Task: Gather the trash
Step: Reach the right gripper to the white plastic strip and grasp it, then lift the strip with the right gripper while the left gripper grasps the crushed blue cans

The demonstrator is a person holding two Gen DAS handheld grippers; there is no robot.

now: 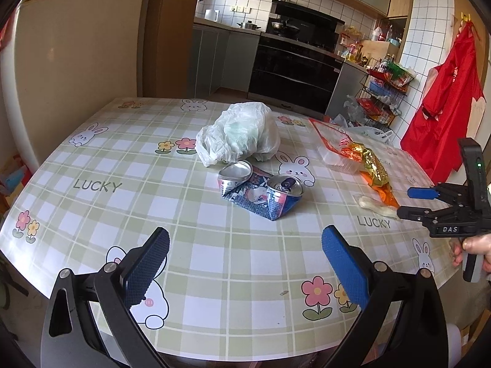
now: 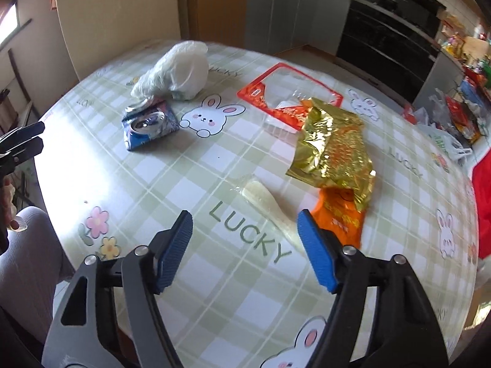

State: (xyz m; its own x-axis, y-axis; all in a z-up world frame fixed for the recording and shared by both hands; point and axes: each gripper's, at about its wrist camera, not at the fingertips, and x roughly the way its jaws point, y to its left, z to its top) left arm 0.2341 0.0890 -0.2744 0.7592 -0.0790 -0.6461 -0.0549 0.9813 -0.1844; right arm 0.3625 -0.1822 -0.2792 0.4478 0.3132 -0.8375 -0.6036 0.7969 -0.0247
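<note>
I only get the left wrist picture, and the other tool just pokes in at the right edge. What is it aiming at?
Observer: In the right wrist view, the right tool points down at a pale plastic spoon in a clear sleeve, lying next to the printed word LUCKY.
Operator: Has it grabbed the spoon?
Observer: No. Its jaws stand apart, and the spoon lies flat on the tablecloth close to one blue pad.
Operator: And the shiny heap beside it?
Observer: A crumpled gold wrapper lies on top of an orange packet, covering its far end.
</note>
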